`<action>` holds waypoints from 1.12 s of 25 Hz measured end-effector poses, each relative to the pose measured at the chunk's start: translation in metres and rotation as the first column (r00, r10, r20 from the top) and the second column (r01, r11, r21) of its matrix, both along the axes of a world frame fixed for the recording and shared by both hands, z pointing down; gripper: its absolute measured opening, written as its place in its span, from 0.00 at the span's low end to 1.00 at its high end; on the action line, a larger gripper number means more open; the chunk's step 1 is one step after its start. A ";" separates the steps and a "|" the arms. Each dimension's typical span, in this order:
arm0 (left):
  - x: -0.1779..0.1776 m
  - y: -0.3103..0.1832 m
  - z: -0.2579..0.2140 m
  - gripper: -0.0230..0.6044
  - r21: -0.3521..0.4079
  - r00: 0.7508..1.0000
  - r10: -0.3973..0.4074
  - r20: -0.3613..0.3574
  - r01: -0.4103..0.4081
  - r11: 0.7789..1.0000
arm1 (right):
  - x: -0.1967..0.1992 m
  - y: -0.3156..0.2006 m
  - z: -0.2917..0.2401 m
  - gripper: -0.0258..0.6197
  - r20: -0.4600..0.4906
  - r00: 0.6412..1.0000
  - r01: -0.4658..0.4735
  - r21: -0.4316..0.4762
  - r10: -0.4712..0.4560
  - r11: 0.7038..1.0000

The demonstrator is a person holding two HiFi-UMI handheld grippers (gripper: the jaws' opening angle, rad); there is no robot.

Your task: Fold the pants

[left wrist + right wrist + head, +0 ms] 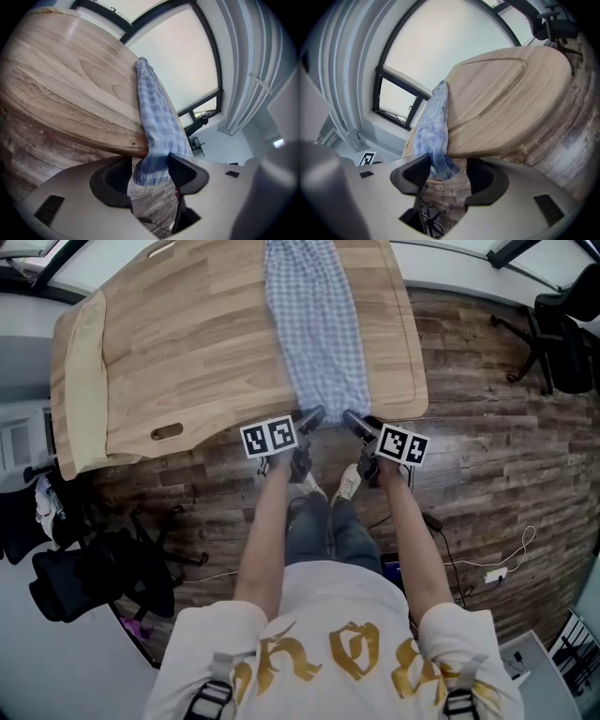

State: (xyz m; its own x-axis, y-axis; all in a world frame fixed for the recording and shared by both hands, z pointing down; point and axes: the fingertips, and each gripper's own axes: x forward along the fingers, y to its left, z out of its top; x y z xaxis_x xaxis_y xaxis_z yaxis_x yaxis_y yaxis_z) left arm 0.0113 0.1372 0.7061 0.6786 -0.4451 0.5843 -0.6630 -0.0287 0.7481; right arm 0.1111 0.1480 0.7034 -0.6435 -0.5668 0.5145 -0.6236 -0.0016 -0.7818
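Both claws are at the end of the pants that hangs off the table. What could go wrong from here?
1. The left gripper and right gripper are open; the right has only a corner of the pants between its jaws, so closing may grab too little and slip.
2. The pants hang over the table edge; a backward pull could drag them off.
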 end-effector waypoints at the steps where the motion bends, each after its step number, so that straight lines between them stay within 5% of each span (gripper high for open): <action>1: 0.001 0.001 0.000 0.43 -0.010 1.000 0.001 -0.013 -0.001 1.000 | 0.000 0.001 0.000 0.42 0.011 1.000 -0.005 -0.004 0.005 1.000; 8: 0.005 0.011 -0.012 0.22 -0.019 0.998 0.066 -0.001 -0.066 0.998 | -0.004 0.011 -0.015 0.21 -0.007 0.998 0.056 0.026 -0.055 0.998; 19: 0.000 0.002 -0.079 0.20 0.091 0.993 0.100 0.061 -0.105 0.990 | -0.016 0.002 -0.085 0.18 -0.096 0.982 0.178 0.188 -0.163 0.966; 28: -0.006 -0.012 -0.158 0.19 0.213 0.992 0.085 0.090 -0.102 0.972 | -0.020 -0.012 -0.164 0.17 -0.082 0.988 0.148 0.309 -0.129 0.939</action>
